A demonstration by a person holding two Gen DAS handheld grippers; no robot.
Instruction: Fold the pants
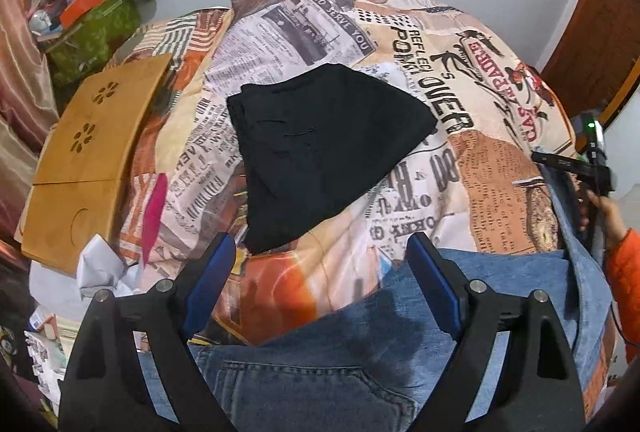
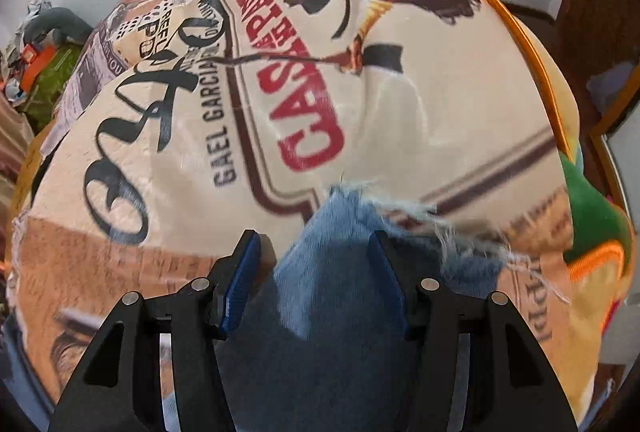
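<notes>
While its blue-padded jaws stood spread wide and empty, the left gripper [image 1: 320,272] hovered over the waist end of the blue denim pants [image 1: 340,344], which lay on a bedspread printed like collaged newspaper [image 1: 492,167]. The right gripper [image 2: 314,272] had its jaws half spread around the frayed denim leg hem [image 2: 340,216]; whether the pads actually pinched the cloth could not be told. A folded black garment [image 1: 320,147] lay further up the bed, apart from the jeans, and a wooden lap tray [image 1: 84,159] sat to the left. To fold well, each gripper would probably need a firm pinch on a flat edge, then lift hem towards waist evenly. Readable print included "CASA", "GAEL GARCIA", "OVER" and "TO SERVE YOU".
</notes>
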